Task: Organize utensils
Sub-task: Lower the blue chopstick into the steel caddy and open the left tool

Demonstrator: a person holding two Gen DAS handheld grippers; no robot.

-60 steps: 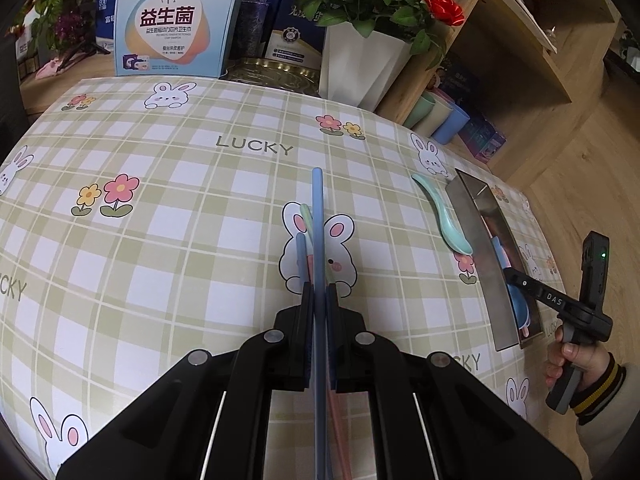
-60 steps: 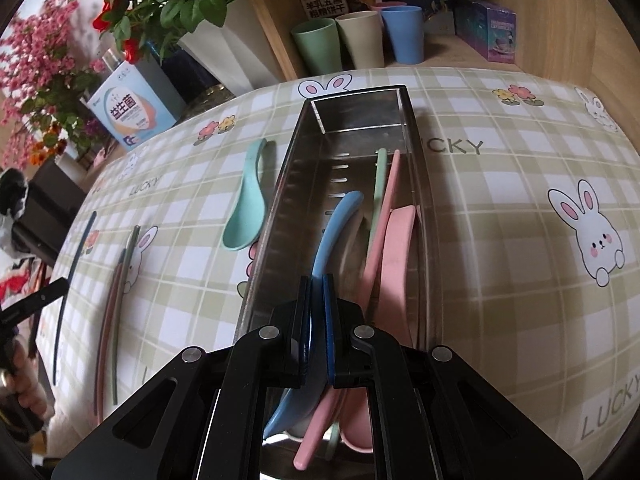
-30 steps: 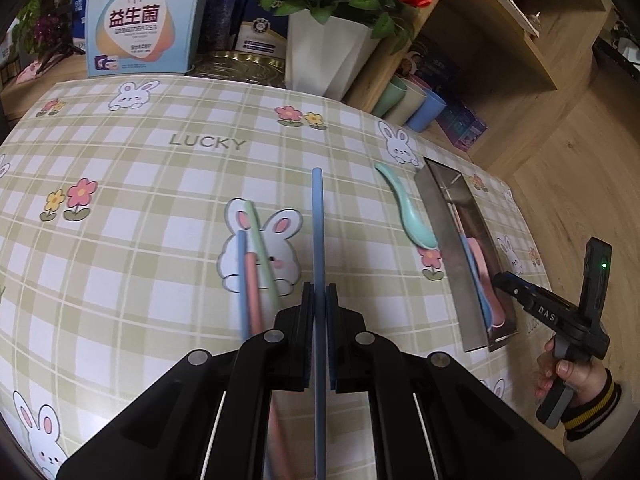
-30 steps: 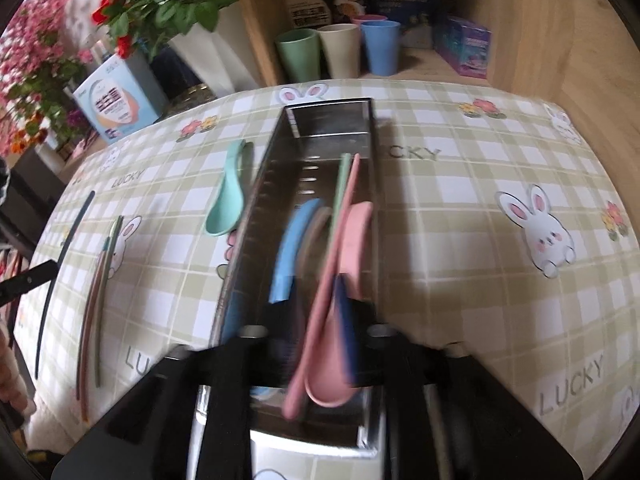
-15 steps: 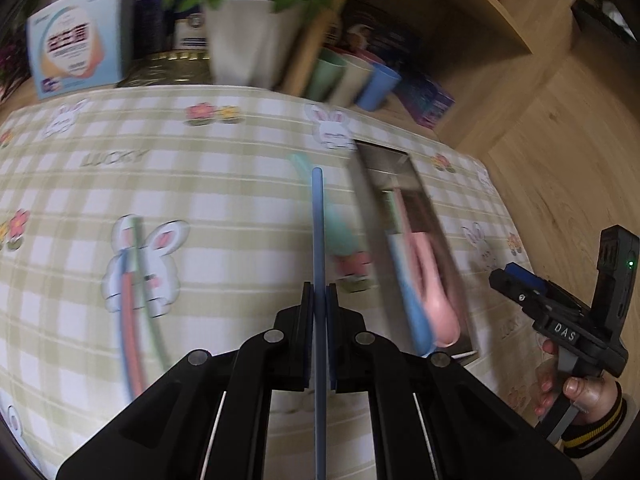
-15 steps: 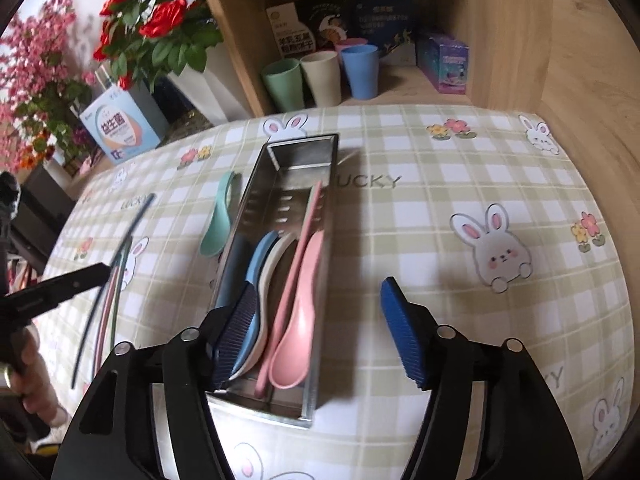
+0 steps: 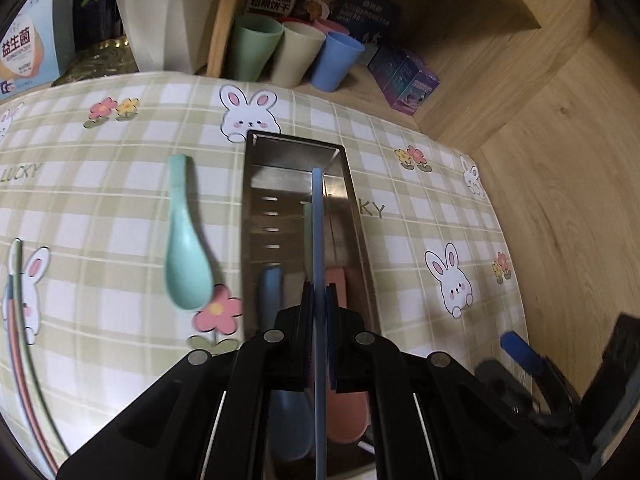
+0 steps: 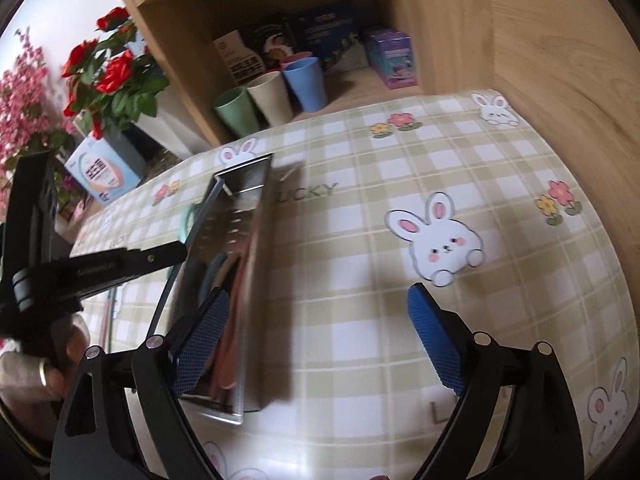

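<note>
- A teal spoon (image 7: 186,248) lies on the checked tablecloth (image 7: 100,200) just left of the steel tray (image 7: 360,240); three cups (image 7: 296,56) stand on the shelf behind.
- More chopsticks (image 7: 18,320) lie well apart at the left edge.
- The left gripper (image 7: 318,300) is clamped tight on a blue chopstick (image 7: 317,216), which points along the tray above a blue spoon (image 7: 272,284) and a pink spoon (image 7: 346,420).
- The right gripper (image 8: 316,328) has just been opening; its jaws stand wide and empty, beside the tray's right wall.
</note>
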